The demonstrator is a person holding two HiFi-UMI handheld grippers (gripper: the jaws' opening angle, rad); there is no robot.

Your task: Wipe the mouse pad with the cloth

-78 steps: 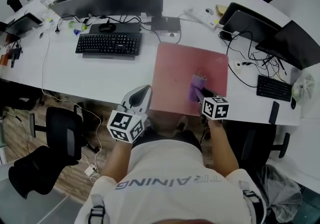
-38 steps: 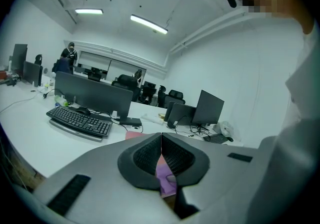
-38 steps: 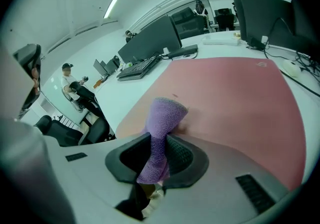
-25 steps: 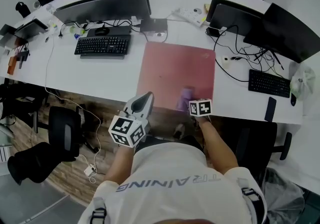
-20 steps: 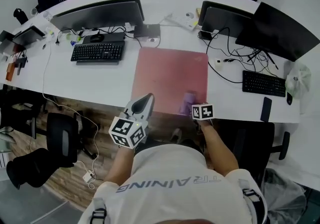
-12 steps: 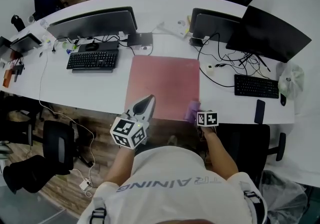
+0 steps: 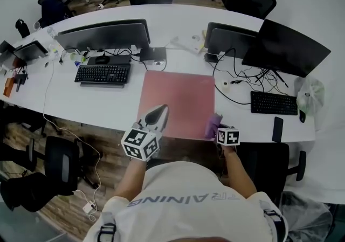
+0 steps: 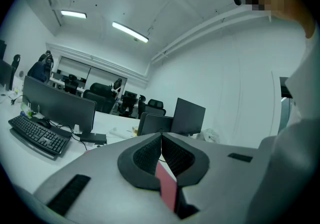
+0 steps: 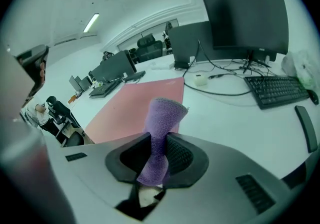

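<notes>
Fingers (image 9: 182,158) of right gripper (image 9: 157,138) around cloth (image 9: 164,113)

Two grippers: the left gripper (image 7: 162,109), jaws together on nothing, and the right gripper (image 7: 216,128). One purple cloth (image 9: 161,118), pinched between the right jaws. One pink mouse pad (image 7: 178,101), ahead of both pairs of jaws. Two keyboards: the left keyboard (image 7: 102,73) well ahead-left of the left jaws, the right keyboard (image 7: 273,103) right of the right jaws. One phone (image 7: 277,129), nearer those jaws. Three large monitors beyond the pad: wide monitor (image 7: 105,33), middle monitor (image 7: 232,36), right monitor (image 7: 285,48)

left tool (image 8: 161,137) jaws together, right tool (image 9: 159,144) tight on cloth (image 9: 164,112)
</notes>
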